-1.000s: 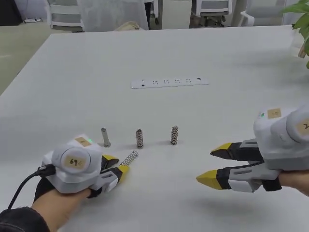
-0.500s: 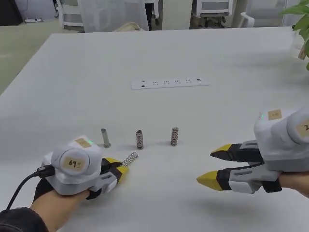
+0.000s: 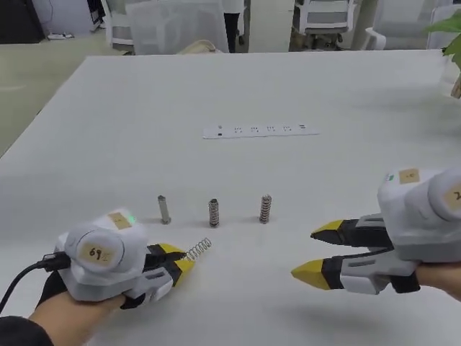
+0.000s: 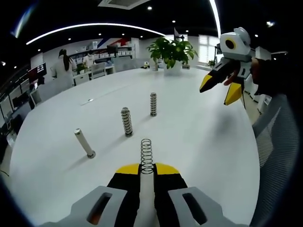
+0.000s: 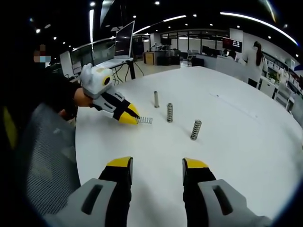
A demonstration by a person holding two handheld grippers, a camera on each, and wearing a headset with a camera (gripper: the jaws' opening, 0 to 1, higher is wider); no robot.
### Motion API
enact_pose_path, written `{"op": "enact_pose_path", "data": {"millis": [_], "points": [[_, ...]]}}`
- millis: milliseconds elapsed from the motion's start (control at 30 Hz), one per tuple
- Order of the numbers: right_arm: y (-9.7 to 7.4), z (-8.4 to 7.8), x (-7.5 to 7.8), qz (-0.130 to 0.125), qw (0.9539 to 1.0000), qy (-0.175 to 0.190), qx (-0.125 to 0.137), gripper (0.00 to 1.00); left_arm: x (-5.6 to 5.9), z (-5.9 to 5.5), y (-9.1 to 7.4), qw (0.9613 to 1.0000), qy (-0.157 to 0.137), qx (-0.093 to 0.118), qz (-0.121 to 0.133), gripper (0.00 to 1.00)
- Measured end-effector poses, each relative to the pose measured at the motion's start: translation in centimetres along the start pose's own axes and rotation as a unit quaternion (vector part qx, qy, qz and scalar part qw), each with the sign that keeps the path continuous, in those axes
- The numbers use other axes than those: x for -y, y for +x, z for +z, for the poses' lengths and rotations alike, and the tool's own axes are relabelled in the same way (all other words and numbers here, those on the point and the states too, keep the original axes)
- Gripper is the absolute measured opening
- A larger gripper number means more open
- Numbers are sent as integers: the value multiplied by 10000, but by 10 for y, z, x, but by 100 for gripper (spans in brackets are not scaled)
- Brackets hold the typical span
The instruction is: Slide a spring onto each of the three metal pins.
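Head view: the left gripper (image 3: 178, 261) is pinching one end of a spring (image 3: 198, 249), its axis near-level, nearer the person than the bare pin (image 3: 164, 210) and slightly right of it. Left gripper view: that pin is standing ahead-left of the spring. Right gripper view: the right gripper (image 5: 156, 164) is gaping empty, farther from the pin.

White power strip (image 3: 260, 131) on table (image 3: 360, 94)

Left tool (image 3: 180, 258) pinched closed (low, level); right tool (image 3: 304, 252) spread wide.
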State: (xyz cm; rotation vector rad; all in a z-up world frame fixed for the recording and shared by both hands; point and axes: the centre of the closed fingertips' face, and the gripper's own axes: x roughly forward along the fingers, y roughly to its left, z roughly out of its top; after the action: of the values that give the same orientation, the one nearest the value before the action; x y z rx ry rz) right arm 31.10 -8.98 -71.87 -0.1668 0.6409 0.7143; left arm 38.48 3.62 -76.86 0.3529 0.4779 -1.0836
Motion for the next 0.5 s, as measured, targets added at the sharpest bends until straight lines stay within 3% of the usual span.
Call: {"op": "enact_pose_path", "data": {"millis": [267,500], "points": [[2,7,-6,118,9999,-101,18,39,19,14,-15,9993,187,185,-255,2],[6,20,-18,296,9992,-255,72,38,34,33,-27,9977,280,440,-444,2]]}}
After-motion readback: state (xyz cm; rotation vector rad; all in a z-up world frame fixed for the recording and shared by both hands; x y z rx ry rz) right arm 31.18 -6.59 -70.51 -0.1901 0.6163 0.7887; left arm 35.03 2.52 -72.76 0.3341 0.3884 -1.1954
